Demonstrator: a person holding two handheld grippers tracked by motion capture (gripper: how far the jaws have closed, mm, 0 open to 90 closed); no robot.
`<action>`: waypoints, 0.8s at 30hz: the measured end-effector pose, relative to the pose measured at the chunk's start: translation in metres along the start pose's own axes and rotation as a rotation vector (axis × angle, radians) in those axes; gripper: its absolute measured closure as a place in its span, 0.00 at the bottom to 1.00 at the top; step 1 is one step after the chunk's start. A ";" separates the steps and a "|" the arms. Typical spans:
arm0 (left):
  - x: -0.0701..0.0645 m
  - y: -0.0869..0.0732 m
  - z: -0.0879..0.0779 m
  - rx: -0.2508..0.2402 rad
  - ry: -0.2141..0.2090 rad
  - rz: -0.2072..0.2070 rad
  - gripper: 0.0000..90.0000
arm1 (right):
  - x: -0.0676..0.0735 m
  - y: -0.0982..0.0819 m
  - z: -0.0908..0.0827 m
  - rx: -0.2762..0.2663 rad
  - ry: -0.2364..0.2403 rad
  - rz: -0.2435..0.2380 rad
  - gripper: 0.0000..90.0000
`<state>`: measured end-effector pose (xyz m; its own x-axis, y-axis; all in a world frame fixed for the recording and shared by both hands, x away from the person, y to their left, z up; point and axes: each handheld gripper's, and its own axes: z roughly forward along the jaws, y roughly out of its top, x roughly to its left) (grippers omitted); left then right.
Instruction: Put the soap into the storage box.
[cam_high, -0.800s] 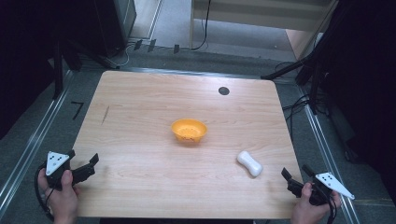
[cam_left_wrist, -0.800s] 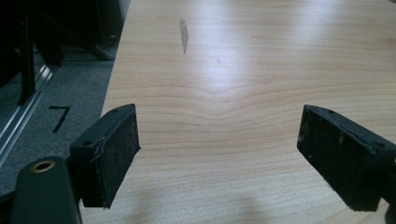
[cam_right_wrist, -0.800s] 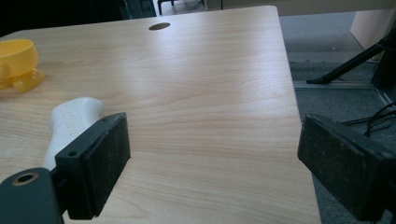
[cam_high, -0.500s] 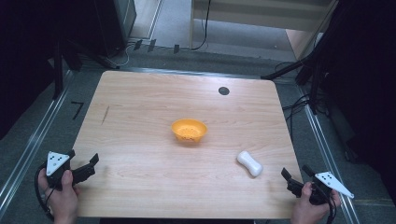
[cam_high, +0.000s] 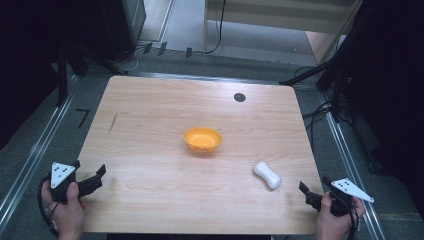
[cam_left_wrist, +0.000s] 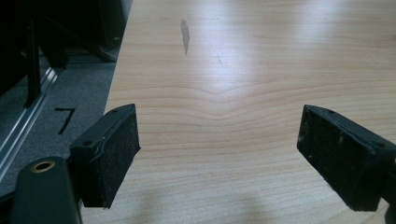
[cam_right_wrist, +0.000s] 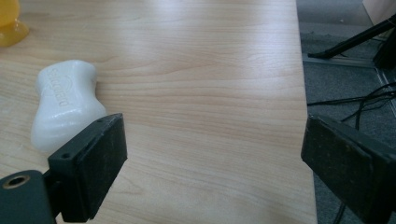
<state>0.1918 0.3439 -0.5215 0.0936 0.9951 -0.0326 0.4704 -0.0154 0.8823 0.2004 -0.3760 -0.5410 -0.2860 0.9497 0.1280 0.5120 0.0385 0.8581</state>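
One white bar of soap (cam_high: 267, 174) lies flat on the desk (cam_high: 150, 125), waisted in the middle, with raised lettering on top, near the right front corner. One orange bowl (cam_high: 202, 139) sits at the desk's centre, well apart from it. Two tools: the right tool (cam_high: 314, 192) hovers near the soap, jaws apart and empty; the left tool (cam_high: 90, 179), at the left front corner, is also apart and empty.

A light wooden table (cam_high: 150, 125) stands on grey floor (cam_high: 30, 160); black cables (cam_high: 320, 112) lie beside it, and the surroundings are dark.
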 end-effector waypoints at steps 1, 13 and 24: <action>0.000 0.000 0.000 0.000 0.000 0.000 0.15 | 0.000 0.000 0.000 0.000 0.000 0.000 0.08; 0.001 0.000 0.000 0.003 -0.003 -0.004 0.15 | 0.018 0.025 0.016 0.190 0.025 -0.185 0.08; 0.001 0.000 0.000 0.008 -0.003 -0.007 0.15 | 0.031 0.046 0.028 0.293 0.044 -0.274 0.08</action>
<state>0.1925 0.3447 -0.5214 0.0933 0.9948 -0.0399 0.4778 -0.0096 0.8784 0.2380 -0.3357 -0.5117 -0.4753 0.8778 -0.0596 0.6191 0.3818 0.6863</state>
